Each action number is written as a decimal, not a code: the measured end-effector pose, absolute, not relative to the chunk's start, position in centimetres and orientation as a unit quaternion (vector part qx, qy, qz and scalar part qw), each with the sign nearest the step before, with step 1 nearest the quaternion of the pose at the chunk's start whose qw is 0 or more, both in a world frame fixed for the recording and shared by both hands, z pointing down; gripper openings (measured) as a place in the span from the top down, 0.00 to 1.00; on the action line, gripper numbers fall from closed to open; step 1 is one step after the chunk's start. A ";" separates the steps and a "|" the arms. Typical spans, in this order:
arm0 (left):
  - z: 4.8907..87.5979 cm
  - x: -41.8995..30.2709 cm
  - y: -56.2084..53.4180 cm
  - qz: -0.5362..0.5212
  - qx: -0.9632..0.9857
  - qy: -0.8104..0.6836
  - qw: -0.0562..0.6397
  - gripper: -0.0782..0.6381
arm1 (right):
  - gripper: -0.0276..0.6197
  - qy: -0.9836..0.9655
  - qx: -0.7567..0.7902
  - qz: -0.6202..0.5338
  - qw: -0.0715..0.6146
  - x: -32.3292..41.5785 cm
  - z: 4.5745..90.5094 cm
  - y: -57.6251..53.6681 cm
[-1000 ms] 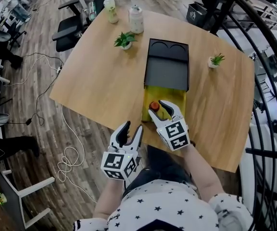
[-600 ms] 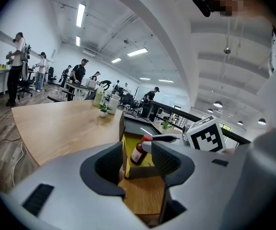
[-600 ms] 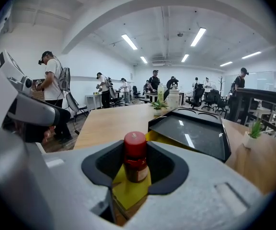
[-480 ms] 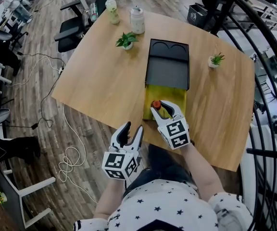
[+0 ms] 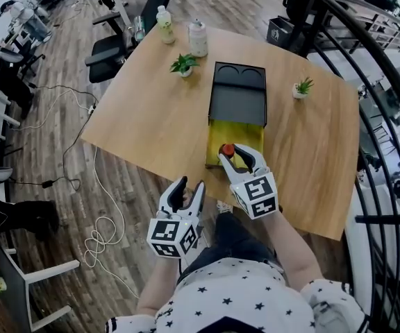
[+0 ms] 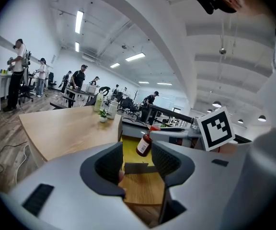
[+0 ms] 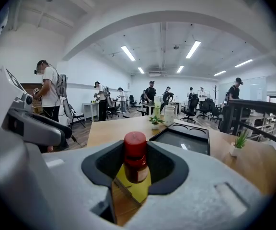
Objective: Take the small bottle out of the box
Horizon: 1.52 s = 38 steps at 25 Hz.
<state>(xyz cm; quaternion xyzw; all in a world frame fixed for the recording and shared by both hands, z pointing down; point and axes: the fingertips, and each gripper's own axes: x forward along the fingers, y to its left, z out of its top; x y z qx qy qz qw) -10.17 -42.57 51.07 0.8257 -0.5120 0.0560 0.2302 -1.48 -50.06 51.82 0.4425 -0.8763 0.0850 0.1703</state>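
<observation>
A small brown bottle (image 5: 227, 149) with a red cap and a white label hangs tilted over the near end of the open box (image 5: 236, 132). The box has a yellow inside and a black lid (image 5: 238, 96) folded back. My right gripper (image 5: 233, 153) is shut on the bottle's neck, and in the right gripper view the bottle (image 7: 135, 158) stands upright between the pads. My left gripper (image 5: 190, 185) is open and holds nothing, off the table's near edge above the floor. Beyond its jaws, the left gripper view (image 6: 137, 160) shows the bottle (image 6: 144, 144) in front of the box.
Two potted plants (image 5: 183, 64) (image 5: 301, 87) flank the box's lid. A pair of larger bottles (image 5: 164, 23) (image 5: 198, 37) stand at the table's far edge. Office chairs (image 5: 110, 47) are behind the table, a black railing (image 5: 387, 151) curves at the right, and cables (image 5: 99, 234) lie on the floor.
The right gripper's jaws have narrowed onto the bottle over the box's near end. The left gripper has stayed where it was, open.
</observation>
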 end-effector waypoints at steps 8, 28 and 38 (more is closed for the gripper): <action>49.1 -10.4 -39.0 0.045 0.830 -0.513 0.215 0.66 | 0.74 -0.875 0.456 0.070 0.149 -0.9 48.3 -45.6; 45.9 -10.9 -28.0 0.037 0.838 -0.514 0.179 0.66 | 0.74 -0.879 0.463 0.046 0.110 -0.8 42.9 -31.9; 44.8 -10.5 -23.6 0.027 0.847 -0.504 0.165 0.66 | 0.74 -0.877 0.469 0.037 0.094 -0.9 41.4 -26.1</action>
